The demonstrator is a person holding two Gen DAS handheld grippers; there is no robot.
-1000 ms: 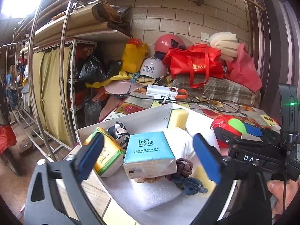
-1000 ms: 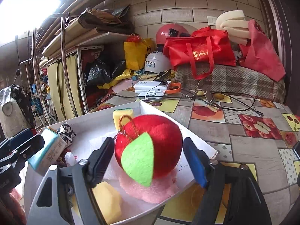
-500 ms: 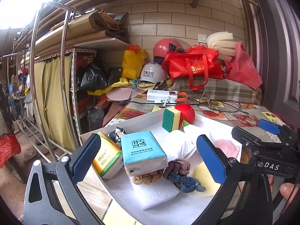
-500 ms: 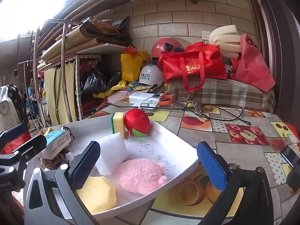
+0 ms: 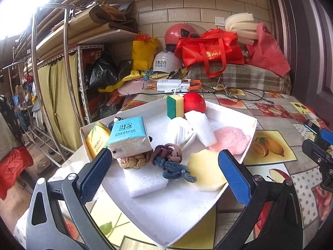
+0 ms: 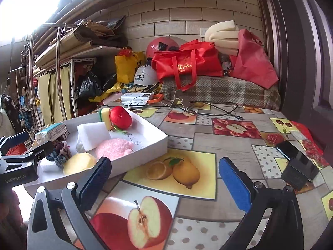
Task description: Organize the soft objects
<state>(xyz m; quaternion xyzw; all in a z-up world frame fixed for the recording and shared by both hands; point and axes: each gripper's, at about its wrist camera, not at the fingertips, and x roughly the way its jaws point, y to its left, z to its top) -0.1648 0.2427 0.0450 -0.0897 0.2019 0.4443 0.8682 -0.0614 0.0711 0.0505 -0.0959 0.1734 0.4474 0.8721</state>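
Apparently near complete: plush apple (image 5: 194, 102), sponges, tissue packs lie in white tray (image 5: 235, 114); left gripper (image 5: 164, 173) and right gripper (image 6: 164, 179) both gape apart, empty.

A cluttered household storage room. Beige brick-tiled wall (image 5: 187, 10) at the far side; at left, metal shelving (image 5: 81, 83) with yellow curtains, loaded with boards and black bags. Helmets (image 5: 168, 62), a red tote bag (image 5: 210, 52) and rolled foam (image 5: 241, 27) are piled on a plaid-covered surface (image 6: 224, 91). In the near ground, a table with a fruit-print oilcloth (image 6: 208, 141).
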